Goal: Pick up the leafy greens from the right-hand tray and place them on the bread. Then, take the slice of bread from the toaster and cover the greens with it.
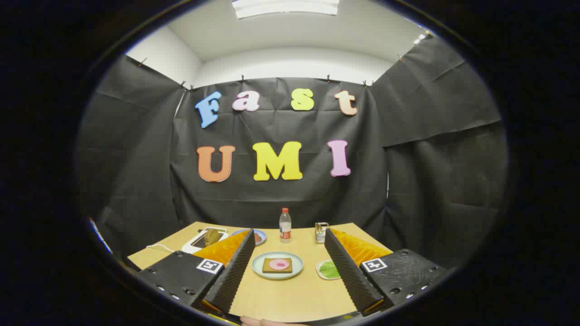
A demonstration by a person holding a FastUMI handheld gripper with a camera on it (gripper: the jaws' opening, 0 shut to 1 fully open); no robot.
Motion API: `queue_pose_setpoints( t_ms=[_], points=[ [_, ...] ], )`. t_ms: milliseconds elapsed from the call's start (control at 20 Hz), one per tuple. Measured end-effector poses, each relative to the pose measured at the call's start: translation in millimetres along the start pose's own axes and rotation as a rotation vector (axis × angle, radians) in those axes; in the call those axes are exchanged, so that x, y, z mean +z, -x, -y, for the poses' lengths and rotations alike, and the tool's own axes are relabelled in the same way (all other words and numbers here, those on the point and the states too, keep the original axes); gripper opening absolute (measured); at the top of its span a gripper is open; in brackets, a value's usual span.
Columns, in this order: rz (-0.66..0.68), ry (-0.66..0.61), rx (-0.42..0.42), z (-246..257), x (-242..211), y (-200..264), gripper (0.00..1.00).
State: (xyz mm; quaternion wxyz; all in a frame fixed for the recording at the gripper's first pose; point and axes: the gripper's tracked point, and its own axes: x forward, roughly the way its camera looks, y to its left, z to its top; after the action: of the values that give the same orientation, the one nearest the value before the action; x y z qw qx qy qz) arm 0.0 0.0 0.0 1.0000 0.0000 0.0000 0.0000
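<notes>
Opening step, nothing yet grasped. Gripper (pixel 285 294) spread wide, empty. Leafy greens (pixel 329 270) on right-hand tray (pixel 321 271) (beside plated bread (pixel 277 266)), just ahead. Next move judged: advance rightward, then close.

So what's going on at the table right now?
A person's hand-held claw hangs open above the near edge of the wooden table, holding nothing. Ahead between its fingers sits a plate with a slice of bread topped by a pink round. The leafy greens lie on their small tray just beside the right finger, untouched. The second slice stands in the toaster at the back left. Nothing has been stacked yet.
</notes>
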Motion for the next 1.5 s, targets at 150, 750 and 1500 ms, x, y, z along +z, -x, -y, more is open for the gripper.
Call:
queue_pose_setpoints(
  t_ms=[150, 750, 1500],
  points=[
    [-0.003, 0.008, -0.003, -1, 0, -3, 0.95],
    [-0.02, 0.025, -0.032, 23, -10, -27, 0.95],
    [-0.294, 0.064, -0.118, 147, -124, -186, 0.95]
  ],
)
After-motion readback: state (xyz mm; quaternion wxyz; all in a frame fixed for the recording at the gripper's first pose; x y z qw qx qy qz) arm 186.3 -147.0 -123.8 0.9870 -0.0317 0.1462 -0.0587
